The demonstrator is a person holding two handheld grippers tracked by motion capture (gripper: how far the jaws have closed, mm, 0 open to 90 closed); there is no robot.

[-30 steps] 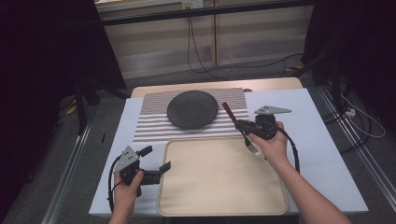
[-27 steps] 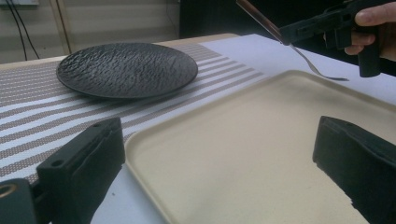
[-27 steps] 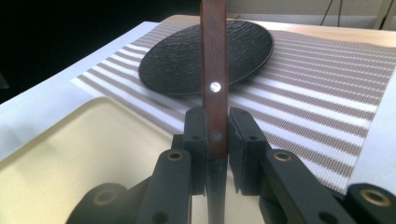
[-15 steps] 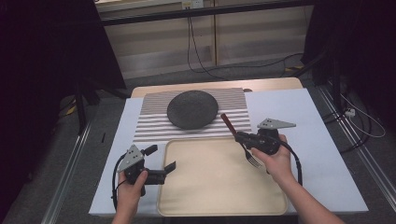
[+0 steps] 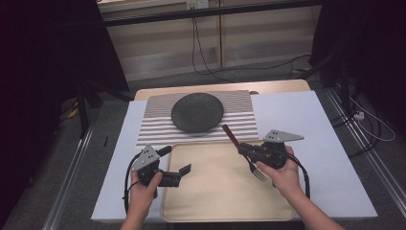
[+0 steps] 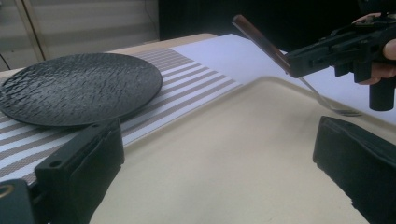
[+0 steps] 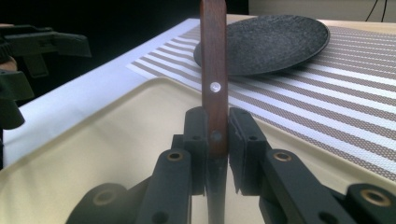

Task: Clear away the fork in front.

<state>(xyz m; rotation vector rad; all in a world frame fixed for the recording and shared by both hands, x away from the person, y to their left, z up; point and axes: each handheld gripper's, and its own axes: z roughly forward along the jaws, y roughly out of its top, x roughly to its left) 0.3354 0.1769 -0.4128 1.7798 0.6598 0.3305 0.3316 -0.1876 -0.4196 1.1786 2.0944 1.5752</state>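
Where the high view looks down on the table, a beige tray [image 5: 215,201] is seen at the near edge, with a striped placemat [image 5: 158,125] beyond it and a dark round plate [image 5: 197,112] resting on that mat. The right gripper [image 5: 243,149] is held over the tray's far right part, its jaws clamped on a wooden-handled fork [image 5: 245,154] whose tines point down toward the tray. The left gripper [image 5: 184,169] is held over the tray's left edge, jaws apart.

From the left gripper view, two black jaws are shown wide apart with nothing between them; the fork [image 6: 280,56] is seen tilted in the right gripper [image 6: 292,65], tines [image 6: 344,112] just above the tray [image 6: 224,154].

From the right gripper view, the fork handle [image 7: 214,70] is seen upright, pinched between both pads [image 7: 195,135], with the plate [image 7: 275,42] behind.
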